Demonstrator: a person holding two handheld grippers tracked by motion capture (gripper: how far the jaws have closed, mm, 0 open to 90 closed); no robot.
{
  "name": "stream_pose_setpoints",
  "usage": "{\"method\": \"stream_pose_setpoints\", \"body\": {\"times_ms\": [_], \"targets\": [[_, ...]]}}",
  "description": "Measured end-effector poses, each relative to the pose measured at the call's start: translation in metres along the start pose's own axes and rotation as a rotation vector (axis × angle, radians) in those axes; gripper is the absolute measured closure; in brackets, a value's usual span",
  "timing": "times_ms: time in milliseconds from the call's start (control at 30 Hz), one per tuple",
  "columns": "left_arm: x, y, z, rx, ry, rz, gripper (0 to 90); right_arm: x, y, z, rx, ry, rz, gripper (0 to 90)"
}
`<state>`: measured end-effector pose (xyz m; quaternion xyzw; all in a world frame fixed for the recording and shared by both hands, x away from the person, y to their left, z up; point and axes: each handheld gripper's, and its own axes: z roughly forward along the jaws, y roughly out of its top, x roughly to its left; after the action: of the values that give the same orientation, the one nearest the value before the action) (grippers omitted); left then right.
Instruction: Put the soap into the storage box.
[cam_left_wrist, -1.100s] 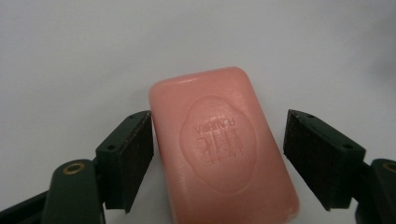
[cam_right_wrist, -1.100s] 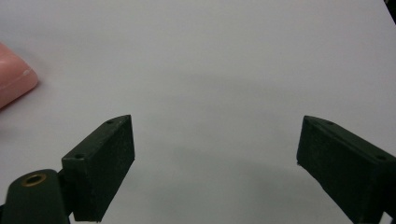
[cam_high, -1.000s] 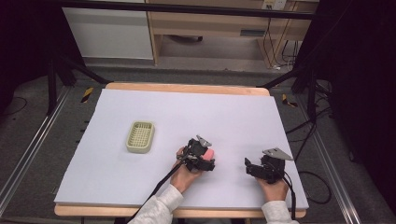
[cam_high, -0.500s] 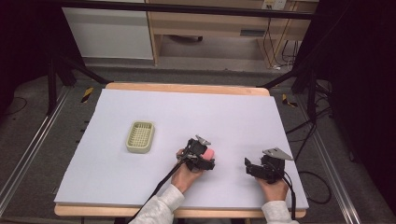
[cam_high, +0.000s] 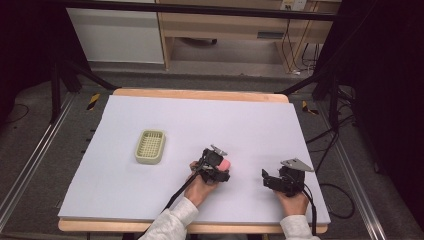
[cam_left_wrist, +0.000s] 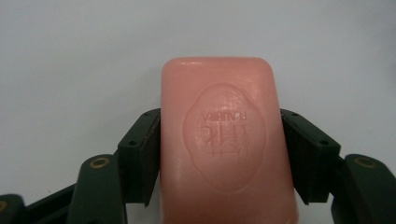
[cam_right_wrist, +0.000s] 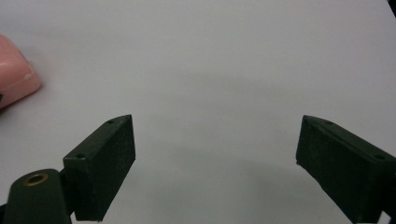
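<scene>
My left tool (cam_left_wrist: 219, 158) has just been closing and now pinches the pink soap bar (cam_left_wrist: 224, 140) between its jaws; my right tool (cam_right_wrist: 215, 158) stands spread over bare bench (cam_right_wrist: 210, 70).

One pink rectangular bar of soap (cam_left_wrist: 226, 144) with an embossed stamp is here. One pale green plastic soap dish (cam_high: 150, 146) with a slotted grid floor lies on the single white-topped table (cam_high: 200, 120). Two black two-jaw grippers: left gripper (cam_high: 218, 165) and right gripper (cam_high: 272, 181).
</scene>
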<state>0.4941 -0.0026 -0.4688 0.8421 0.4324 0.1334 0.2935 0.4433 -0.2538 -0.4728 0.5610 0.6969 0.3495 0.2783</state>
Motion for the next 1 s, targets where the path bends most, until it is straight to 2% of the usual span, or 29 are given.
{"method": "stream_pose_setpoints", "body": {"times_ms": [167,767,1000], "targets": [[-0.0006,-0.0001,0.0001,0.002,0.007,0.01,35.4,-0.0003,0.0,-0.0001,0.001,0.002,-0.007,12.1],[0.0039,-0.0007,-0.0013,0.0,-0.024,0.036,37.0,-0.0007,0.0001,0.001,0.006,0.008,-0.016,11.9],[0.0069,-0.0006,-0.002,-0.01,-0.042,0.028,37.0,-0.0009,0.0002,0.001,0.008,0.01,-0.014,11.8]]}}
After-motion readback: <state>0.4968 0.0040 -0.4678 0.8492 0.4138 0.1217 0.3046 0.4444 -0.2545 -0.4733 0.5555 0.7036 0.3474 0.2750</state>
